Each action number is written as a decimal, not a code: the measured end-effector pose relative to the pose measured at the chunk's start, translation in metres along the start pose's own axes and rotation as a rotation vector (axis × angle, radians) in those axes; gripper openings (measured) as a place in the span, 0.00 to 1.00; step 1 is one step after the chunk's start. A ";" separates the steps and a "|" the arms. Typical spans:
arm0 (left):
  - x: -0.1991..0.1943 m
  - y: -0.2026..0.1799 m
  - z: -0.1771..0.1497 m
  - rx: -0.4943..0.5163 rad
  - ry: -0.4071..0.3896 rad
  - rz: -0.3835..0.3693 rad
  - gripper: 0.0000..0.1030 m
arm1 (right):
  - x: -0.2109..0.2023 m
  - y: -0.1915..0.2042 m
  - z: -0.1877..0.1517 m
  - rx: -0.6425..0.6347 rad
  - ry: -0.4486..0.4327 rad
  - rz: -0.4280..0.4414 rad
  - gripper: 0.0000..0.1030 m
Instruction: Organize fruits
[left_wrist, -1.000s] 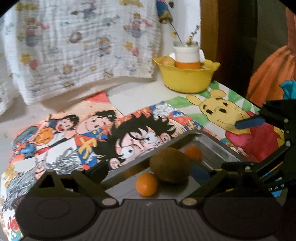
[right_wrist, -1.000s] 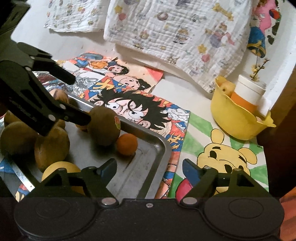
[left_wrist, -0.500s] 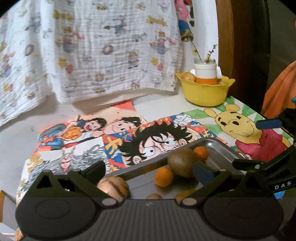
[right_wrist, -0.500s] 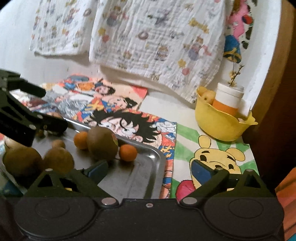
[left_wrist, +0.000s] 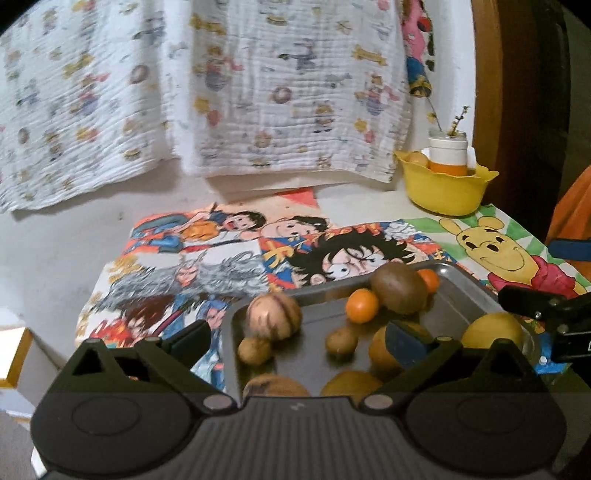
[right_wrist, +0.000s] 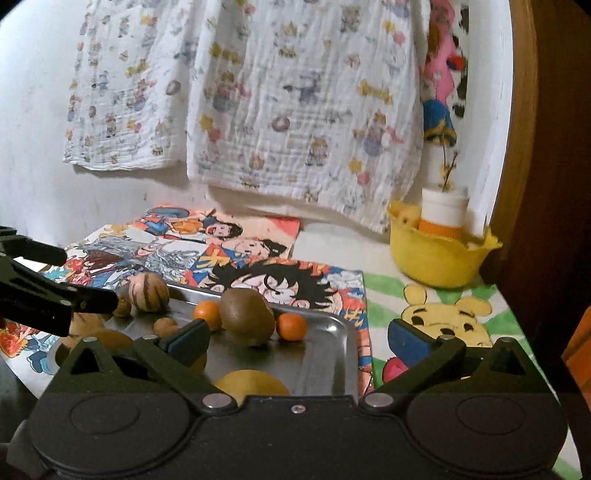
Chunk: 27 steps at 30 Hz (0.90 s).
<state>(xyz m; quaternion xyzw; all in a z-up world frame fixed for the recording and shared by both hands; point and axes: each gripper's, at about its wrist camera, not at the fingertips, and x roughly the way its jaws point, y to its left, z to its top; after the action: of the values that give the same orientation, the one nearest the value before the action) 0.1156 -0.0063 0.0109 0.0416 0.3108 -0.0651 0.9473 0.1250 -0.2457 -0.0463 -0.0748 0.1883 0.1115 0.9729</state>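
Backing off from the steel tray (left_wrist: 458, 284): more fruit is framed than a second ago. Left gripper (left_wrist: 299, 338) and right gripper (right_wrist: 299, 338) jaws, just opened wide, hold nothing. Kiwi (right_wrist: 246, 320) and small oranges (right_wrist: 291, 326) are left on the tray; sorting judged unfinished.

Two close wrist views (shared tray (left_wrist: 461, 275))

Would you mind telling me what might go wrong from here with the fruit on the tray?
1. The round fruit lies loose on the smooth metal tray; a nudge could roll the small orange away.
2. The kiwi touches both small oranges, so grabbing one may shove the others.
3. Both tongs, left and right, hang open over the same tray and might collide.
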 end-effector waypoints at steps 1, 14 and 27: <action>-0.004 0.002 -0.003 -0.011 -0.001 0.006 0.99 | -0.003 0.002 -0.001 -0.002 -0.009 0.001 0.99; -0.049 0.008 -0.042 -0.128 -0.109 0.068 0.99 | -0.042 0.023 -0.023 0.020 -0.132 -0.040 0.99; -0.071 0.001 -0.082 -0.091 -0.086 0.086 1.00 | -0.066 0.027 -0.060 0.132 -0.126 0.000 0.99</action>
<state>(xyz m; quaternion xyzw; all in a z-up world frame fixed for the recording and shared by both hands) 0.0112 0.0111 -0.0131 0.0089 0.2703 -0.0121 0.9626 0.0377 -0.2435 -0.0792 -0.0033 0.1335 0.1032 0.9857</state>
